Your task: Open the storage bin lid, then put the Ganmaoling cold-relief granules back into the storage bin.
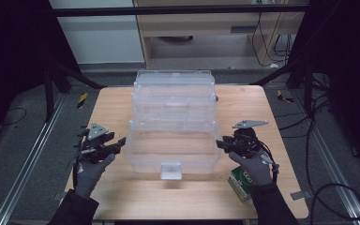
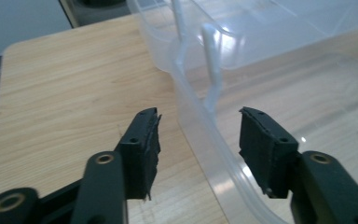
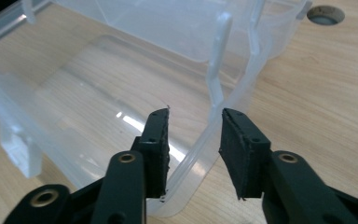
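1. Two grippers at the clear plastic box (image 1: pixel 172 140), one at each end of its lower tray, on the wooden counter (image 1: pixel 117 108).
2. Left gripper (image 1: pixel 120 142): at the left end of the box in the high view, held by a grey-gloved hand (image 1: pixel 90 171).
3. Left gripper (image 2: pixel 199 133), its own view: jaws open, straddling the rim of the clear plastic box (image 2: pixel 200 135); rim between the pads, apart from both.
4. Right gripper (image 1: pixel 219 144): at the right end of the box, held by the other gloved hand (image 1: pixel 253 171).
5. Right gripper (image 3: pixel 195 140), its own view: jaws apart, on either side of the rim of the clear plastic box (image 3: pixel 200 144); left pad close to the rim, contact impossible to tell; right pad clear of it.
6. Box: stepped open in tiers, upper trays swung back toward the far edge, lower tray nearest, white latch (image 1: pixel 171 170) on its front wall.
7. Green can (image 1: pixel 242 183): lying on the counter near the front right corner, just beside the right hand.
8. Round hole (image 3: pixel 325 14) in the counter beyond the box, seen in the right gripper view.
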Action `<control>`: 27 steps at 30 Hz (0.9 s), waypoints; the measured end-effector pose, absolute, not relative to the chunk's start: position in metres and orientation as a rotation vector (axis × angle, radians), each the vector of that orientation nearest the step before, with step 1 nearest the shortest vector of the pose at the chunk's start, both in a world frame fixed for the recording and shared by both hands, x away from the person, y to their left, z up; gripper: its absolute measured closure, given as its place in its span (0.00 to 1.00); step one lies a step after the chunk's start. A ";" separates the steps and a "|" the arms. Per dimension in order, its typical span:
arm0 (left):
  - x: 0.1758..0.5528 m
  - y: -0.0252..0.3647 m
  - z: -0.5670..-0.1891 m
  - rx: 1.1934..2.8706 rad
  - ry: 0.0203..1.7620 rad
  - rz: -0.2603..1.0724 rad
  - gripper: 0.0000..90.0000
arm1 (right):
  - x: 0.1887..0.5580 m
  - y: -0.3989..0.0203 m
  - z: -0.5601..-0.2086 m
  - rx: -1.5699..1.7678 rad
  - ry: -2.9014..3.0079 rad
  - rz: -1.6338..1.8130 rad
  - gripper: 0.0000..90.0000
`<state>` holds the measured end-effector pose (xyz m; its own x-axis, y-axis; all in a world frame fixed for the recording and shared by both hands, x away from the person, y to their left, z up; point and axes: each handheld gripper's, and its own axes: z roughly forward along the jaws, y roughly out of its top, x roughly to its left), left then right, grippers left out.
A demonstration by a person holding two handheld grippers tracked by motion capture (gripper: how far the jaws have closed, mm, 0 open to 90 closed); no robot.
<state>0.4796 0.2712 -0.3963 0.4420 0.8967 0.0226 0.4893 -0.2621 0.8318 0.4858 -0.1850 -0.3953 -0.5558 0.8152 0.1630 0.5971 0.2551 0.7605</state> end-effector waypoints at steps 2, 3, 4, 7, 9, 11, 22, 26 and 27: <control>0.480 0.276 -0.396 1.879 1.174 0.644 0.48 | 0.483 -0.187 -0.390 1.293 2.257 1.198 0.65; 0.480 0.278 -0.395 1.878 1.175 0.642 0.47 | 0.481 -0.187 -0.388 1.284 2.248 1.204 0.62; 0.480 0.280 -0.395 1.869 1.184 0.645 0.46 | 0.480 -0.188 -0.386 1.276 2.250 1.202 0.59; 0.481 0.287 -0.396 1.832 1.197 0.662 0.44 | 0.476 -0.192 -0.382 1.268 2.241 1.204 0.55; 0.481 0.290 -0.397 1.816 1.212 0.669 0.44 | 0.474 -0.194 -0.379 1.266 2.233 1.189 0.51; 0.482 0.292 -0.399 1.802 1.229 0.676 0.42 | 0.470 -0.197 -0.375 1.263 2.226 1.192 0.50; 0.487 0.306 -0.405 1.783 1.278 0.683 0.41 | 0.457 -0.215 -0.364 1.379 2.236 1.046 0.40; 0.489 0.309 -0.406 1.793 1.280 0.700 0.41 | 0.454 -0.216 -0.364 1.406 2.265 0.973 0.38; 0.489 0.309 -0.407 1.793 1.283 0.699 0.40 | 0.453 -0.216 -0.363 1.419 2.273 0.953 0.37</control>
<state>0.4892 0.3094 -0.4068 0.3311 0.9435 -0.0161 0.4977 -0.1602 0.8524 0.4531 -0.2159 -0.3630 -0.4695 0.8780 0.0928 0.6817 0.2937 0.6702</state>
